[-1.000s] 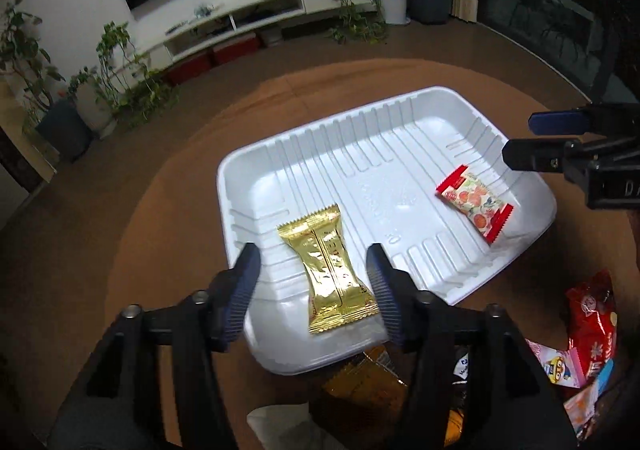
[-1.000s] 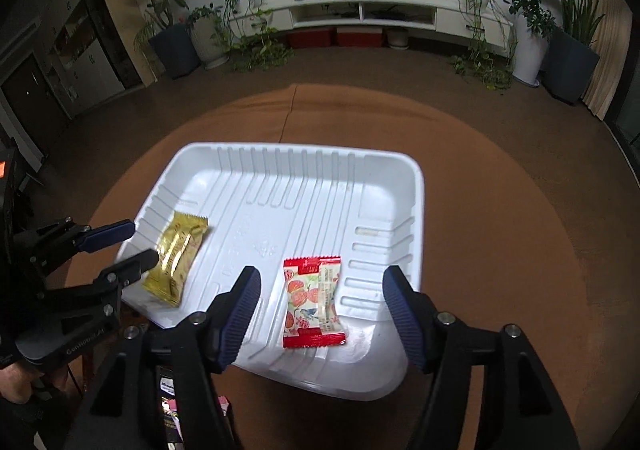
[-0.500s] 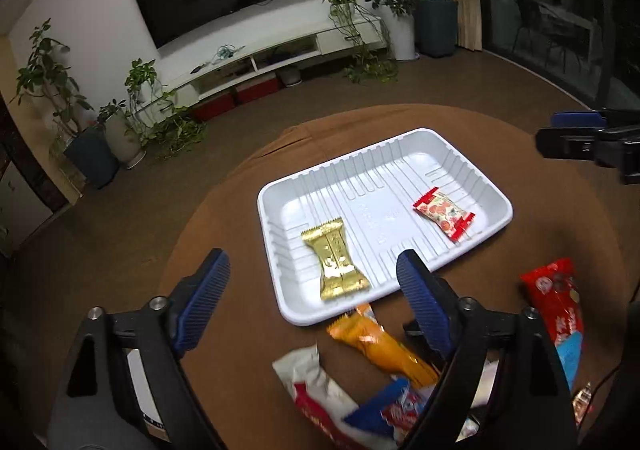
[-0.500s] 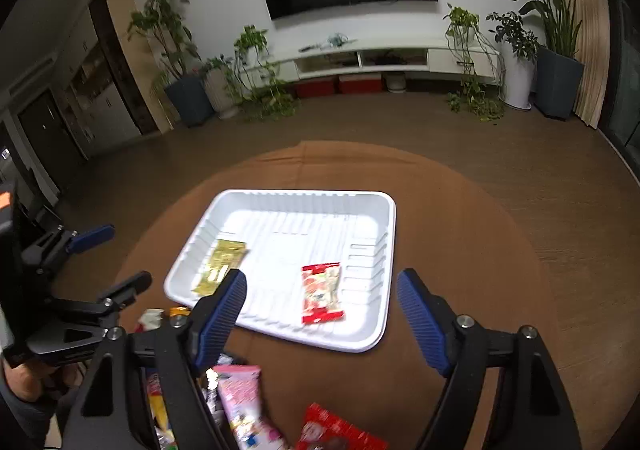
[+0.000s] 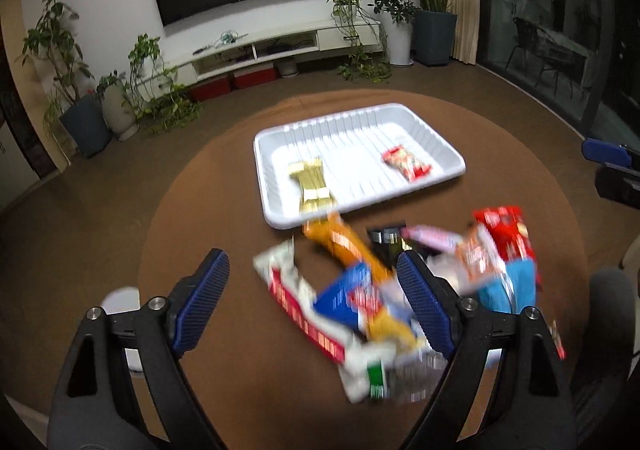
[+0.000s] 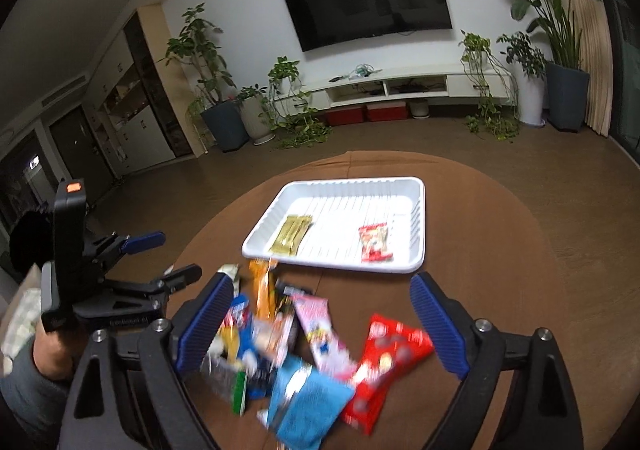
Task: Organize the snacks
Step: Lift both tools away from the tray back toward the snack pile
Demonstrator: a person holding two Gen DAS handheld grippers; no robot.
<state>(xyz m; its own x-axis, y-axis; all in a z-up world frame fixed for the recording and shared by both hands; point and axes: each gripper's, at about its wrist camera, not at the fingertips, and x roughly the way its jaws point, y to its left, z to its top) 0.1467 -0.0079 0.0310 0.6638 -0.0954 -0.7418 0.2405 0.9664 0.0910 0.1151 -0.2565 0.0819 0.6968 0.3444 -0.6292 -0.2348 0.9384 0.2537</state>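
A white ribbed tray (image 5: pixel 276 216) (image 6: pixel 416 210) lies on the round brown table. In it lie a gold snack packet (image 5: pixel 311 186) (image 6: pixel 291 233) and a red-and-white snack packet (image 5: pixel 406 164) (image 6: pixel 375 243). A pile of loose snack packets (image 5: pixel 384 274) (image 6: pixel 304 350) lies in front of the tray, blurred. My left gripper (image 5: pixel 314 306) is open and empty above the pile's left part. My right gripper (image 6: pixel 322 322) is open and empty above the pile. The left gripper also shows in the right wrist view (image 6: pixel 160 256).
The round brown table (image 5: pixel 200 210) (image 6: pixel 500 250) stands in a living room with a TV, a low white cabinet and potted plants far behind. The right gripper's blue fingertip (image 5: pixel 604 154) shows at the right edge of the left wrist view.
Both grippers have pulled back and up from the tray, which now looks smaller and farther. The snack pile has come into view under both. Both stay open.
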